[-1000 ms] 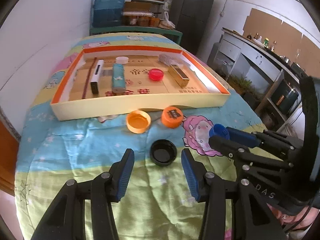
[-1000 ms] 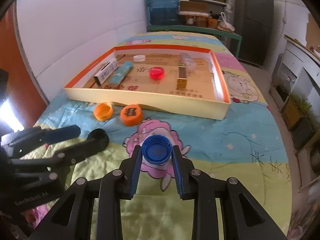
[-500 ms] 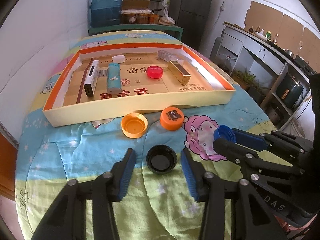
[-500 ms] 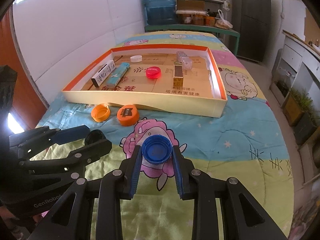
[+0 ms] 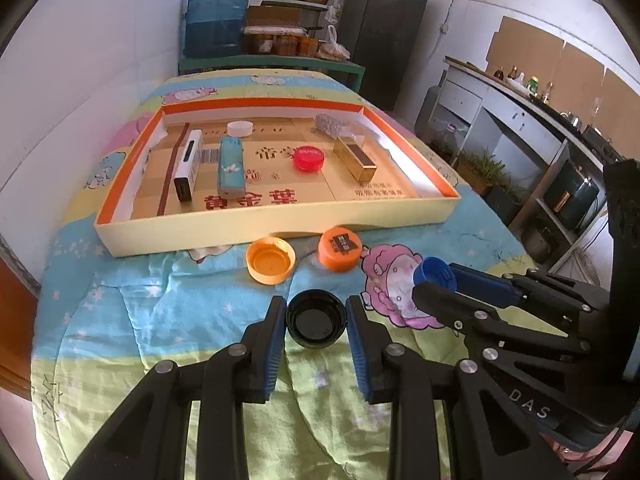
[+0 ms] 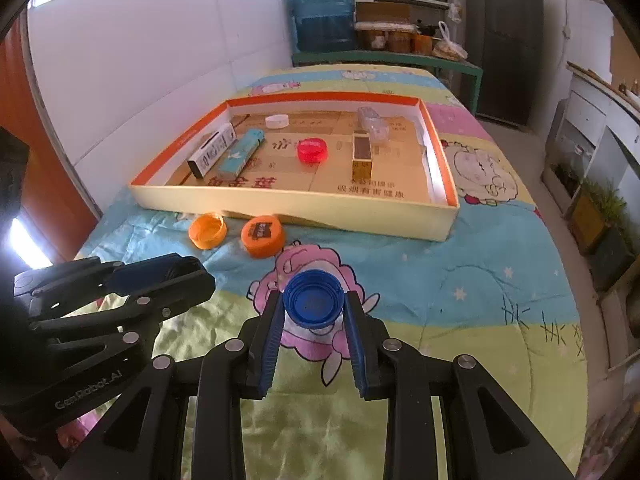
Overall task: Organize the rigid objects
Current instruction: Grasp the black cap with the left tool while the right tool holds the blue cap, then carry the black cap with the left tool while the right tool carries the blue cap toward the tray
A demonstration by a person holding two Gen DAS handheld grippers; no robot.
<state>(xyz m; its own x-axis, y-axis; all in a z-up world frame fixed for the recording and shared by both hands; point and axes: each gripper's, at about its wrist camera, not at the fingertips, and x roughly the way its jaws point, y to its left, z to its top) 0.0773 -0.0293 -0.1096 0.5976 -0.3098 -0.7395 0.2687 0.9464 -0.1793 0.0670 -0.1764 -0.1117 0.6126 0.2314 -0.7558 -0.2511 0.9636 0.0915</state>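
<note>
My left gripper [image 5: 316, 320] has closed on a black bottle cap [image 5: 316, 319], open side up, on the quilt. My right gripper [image 6: 313, 305] is shut on a blue cap [image 6: 313, 298] and holds it above the quilt; it also shows in the left wrist view [image 5: 435, 273]. An open orange cap [image 5: 270, 260] and a labelled orange cap [image 5: 341, 249] lie just in front of the shallow cardboard tray [image 5: 276, 216]. The tray holds a red cap [image 5: 309, 157], a white cap [image 5: 240, 129], a white box [image 5: 188, 165], a teal box [image 5: 231, 165] and a gold box [image 5: 355, 158].
A clear plastic item [image 5: 332, 124] lies at the tray's far right. The table is covered by a cartoon quilt [image 6: 480, 280]. A white wall runs along the left; a water jug [image 5: 218, 16], shelf and fridge [image 5: 380, 28] stand behind the table.
My left gripper moved forward around the black cap and its fingers closed in on it. My right gripper keeps holding the blue cap, lifted slightly.
</note>
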